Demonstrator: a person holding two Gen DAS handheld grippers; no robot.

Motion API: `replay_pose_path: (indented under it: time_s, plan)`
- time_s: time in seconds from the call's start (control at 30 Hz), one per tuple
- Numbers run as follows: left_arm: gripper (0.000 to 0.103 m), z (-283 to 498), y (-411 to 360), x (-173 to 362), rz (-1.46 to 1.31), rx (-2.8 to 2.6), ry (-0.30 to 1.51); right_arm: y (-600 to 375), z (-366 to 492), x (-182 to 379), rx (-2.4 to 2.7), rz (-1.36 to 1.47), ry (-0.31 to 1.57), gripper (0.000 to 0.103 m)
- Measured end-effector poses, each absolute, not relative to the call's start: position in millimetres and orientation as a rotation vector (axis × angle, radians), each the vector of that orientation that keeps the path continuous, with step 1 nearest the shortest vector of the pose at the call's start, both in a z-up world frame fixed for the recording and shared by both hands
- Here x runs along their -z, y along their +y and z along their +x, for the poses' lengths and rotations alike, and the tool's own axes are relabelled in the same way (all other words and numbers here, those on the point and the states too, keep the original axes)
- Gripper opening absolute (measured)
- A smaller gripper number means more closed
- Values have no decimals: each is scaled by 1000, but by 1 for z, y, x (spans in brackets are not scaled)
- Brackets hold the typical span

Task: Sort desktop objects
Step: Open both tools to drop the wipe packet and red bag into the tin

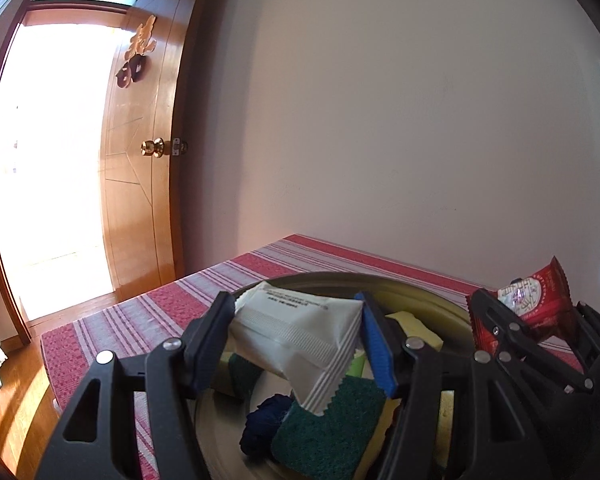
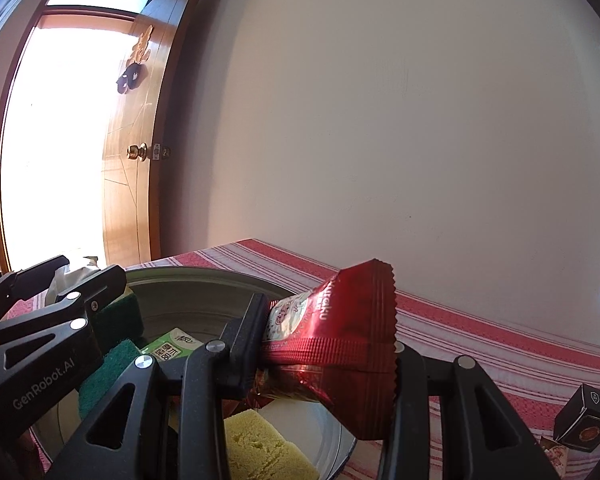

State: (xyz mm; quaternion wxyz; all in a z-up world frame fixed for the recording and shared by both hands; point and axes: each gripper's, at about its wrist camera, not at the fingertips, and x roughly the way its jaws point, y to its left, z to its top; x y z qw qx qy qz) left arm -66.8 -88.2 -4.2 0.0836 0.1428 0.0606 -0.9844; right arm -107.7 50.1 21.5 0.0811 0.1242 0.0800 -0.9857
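Desktop objects mid-sort: two packets lifted, both poised over the round grey metal basin (image 2: 204, 300).

Left tool (image 1: 296, 332), lower centre of the left view, clamped across a white crinkle-edged plastic sachet (image 1: 296, 332); black finger on one side, blue-padded finger (image 1: 376, 344) on the other, sachet tilted with its serrated corner hanging down toward the basin. Right tool (image 2: 324, 356), lower centre of the right view, clamped on a glossy red foil snack packet (image 2: 340, 344), zigzag seal pointing up, foil creased where pinched.

Step in hand, as a judgement: carrying or dropping both packets into the basin. Next move calls for lowering each packet clear of the rim, then spreading the fingers; light, slippery film, so likely to slide on release rather than stay put.

Below the tools, inside the basin: a dark green coarse scouring pad backed with yellow sponge (image 1: 332, 428), a crumpled dark blue cloth ball (image 1: 262, 424), a porous pale yellow sponge block (image 2: 256, 448), a small green-and-white printed tissue pack (image 2: 172, 346).

Further out: bench under a red-and-white striped woven cloth (image 1: 148, 312); a small black cardboard box (image 2: 586, 416) standing at lower right of the right view, well apart from the basin. Behind, plain wall and a varnished wooden door with brass knob (image 1: 154, 147), upper left.
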Motion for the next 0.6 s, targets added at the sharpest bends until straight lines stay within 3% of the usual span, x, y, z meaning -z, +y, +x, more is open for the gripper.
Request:
replay_pose_path:
  time_s: [0.07,0.13,0.17,0.2,0.23,0.53,0.6]
  plan:
    - [66,-66,-86,4,419,2902,150,55,-108,-21,2943,373,198,44]
    - [74,-66,-84,4,411,2877,120,61,-108,-22,2951,368,145,57]
    - [87,-66,-84,4,405,2863,106,65,-107,-22,2955,364,116,68]
    - [99,-65,-82,4,397,2848,92,68,-106,-22,2966,356,91,72]
    - [101,-64,-82,4,389,2837,80,72,-104,-23,2981,345,69,72]
    - [102,-65,-88,5,394,2800,87,82,-83,-25,3060,279,3,83]
    - [102,-66,-89,5,397,2799,86,82,-79,-26,3081,254,4,91]
